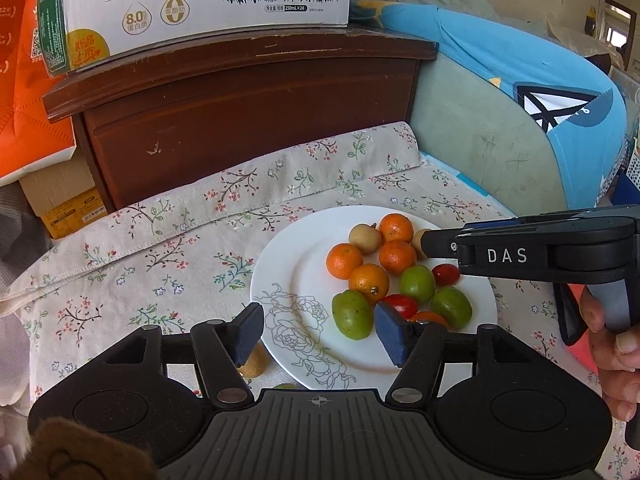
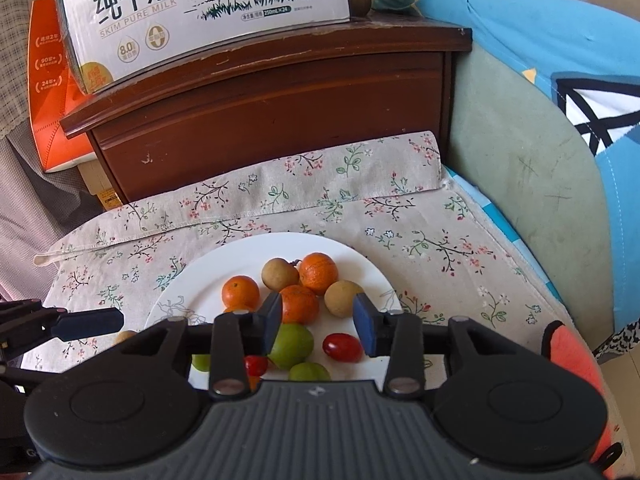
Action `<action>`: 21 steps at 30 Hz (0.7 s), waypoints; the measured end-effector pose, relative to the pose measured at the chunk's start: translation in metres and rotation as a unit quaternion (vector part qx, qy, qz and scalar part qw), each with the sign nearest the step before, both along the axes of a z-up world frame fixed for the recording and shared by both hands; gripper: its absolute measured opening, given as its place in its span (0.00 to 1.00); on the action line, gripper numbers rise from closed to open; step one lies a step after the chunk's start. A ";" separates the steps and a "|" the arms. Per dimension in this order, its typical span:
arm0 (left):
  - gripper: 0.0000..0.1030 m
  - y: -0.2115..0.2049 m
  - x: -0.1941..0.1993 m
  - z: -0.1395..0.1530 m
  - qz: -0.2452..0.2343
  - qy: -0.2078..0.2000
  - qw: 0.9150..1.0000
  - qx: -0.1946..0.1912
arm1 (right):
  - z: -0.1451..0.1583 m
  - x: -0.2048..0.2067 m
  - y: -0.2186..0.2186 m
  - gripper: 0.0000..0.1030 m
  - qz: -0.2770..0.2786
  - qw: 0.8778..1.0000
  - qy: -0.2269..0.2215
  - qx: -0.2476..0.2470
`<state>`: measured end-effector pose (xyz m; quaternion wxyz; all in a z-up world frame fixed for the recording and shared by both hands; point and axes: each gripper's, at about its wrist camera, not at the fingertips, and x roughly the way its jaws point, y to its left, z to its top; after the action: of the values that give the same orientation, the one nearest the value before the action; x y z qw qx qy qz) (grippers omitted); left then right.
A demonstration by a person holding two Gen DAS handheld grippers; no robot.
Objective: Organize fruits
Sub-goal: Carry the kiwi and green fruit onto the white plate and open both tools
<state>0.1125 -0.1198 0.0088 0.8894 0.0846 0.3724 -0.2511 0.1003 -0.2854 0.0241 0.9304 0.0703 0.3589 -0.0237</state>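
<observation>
A white plate (image 1: 288, 264) with a rose drawing holds several small oranges (image 1: 344, 260), green plums (image 1: 352, 314), red cherry tomatoes (image 1: 402, 304) and tan longans (image 1: 365, 238). My left gripper (image 1: 318, 330) is open and empty over the plate's near edge. One tan longan (image 1: 254, 364) lies off the plate under its left finger. My right gripper (image 2: 318, 322) is open and empty above the plate (image 2: 192, 280), over the fruit pile; an orange (image 2: 298, 304) and a longan (image 2: 342, 296) lie just beyond its fingertips. It also shows in the left wrist view (image 1: 436, 242).
A floral cloth (image 1: 160, 240) covers the surface. A dark wooden cabinet (image 1: 240, 112) stands behind, with a milk carton box (image 1: 192, 4) on top. A green and blue cushion (image 1: 500, 128) is at the right. An orange box (image 1: 24, 100) is at the left.
</observation>
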 end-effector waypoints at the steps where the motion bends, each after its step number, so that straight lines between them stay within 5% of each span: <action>1: 0.63 0.002 -0.001 0.001 -0.001 0.000 1.000 0.002 | 0.001 -0.001 0.002 0.39 0.001 1.000 0.000 0.001; 21: 0.76 0.042 -0.001 0.005 0.027 -0.006 0.998 0.060 | 0.012 -0.026 0.055 0.54 0.066 0.998 0.000 -0.020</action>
<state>0.1117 -0.0780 0.0136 0.8914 0.1296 0.3836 -0.2037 0.0741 -0.2306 0.0360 0.9311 0.0283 0.3624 0.0307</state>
